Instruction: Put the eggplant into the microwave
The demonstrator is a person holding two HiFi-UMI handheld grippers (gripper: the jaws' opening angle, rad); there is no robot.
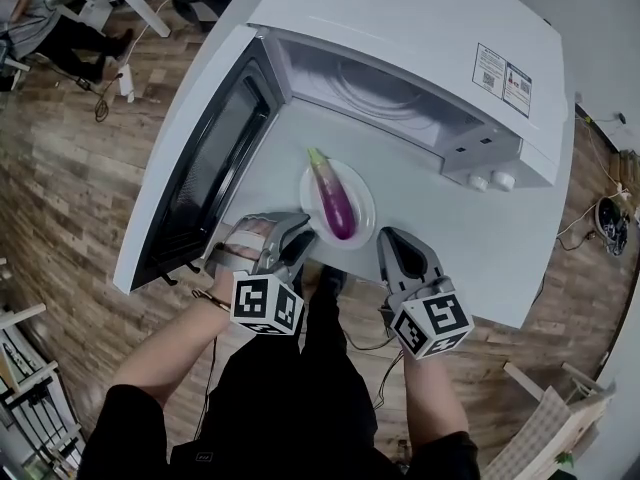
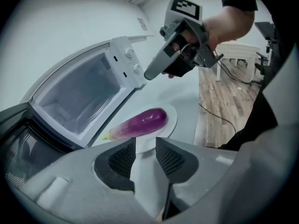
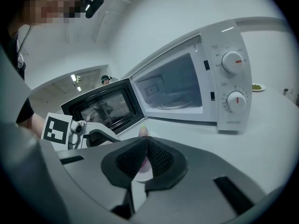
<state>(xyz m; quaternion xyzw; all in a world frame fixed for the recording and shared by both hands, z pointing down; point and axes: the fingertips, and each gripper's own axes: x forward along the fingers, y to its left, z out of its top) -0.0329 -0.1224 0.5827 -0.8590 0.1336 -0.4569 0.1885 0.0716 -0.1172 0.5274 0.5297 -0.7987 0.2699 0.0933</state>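
Door (image 1: 195, 183) of the microwave (image 1: 400, 28) stands wide at the plate's 9 o'clock; the cavity is open at 12. Left gripper (image 1: 292, 236) sits at the plate's (image 1: 364, 193) 8 o'clock, jaws spread, with white rim showing in the gap and the pads not pressing. Eggplant (image 1: 335, 200) lies along the plate on the table (image 1: 470, 228), stem toward the cavity, not yet inside. Right gripper (image 1: 397, 238) is at 4 o'clock, jaws pressed together, empty.

Risks, by my judgement:
- A one-sided bite on the thin rim tips the plate, and the round eggplant rolls off.
- A shallow grip slips.
- The far rim catches the cavity sill.
- The left arm knocks the door.
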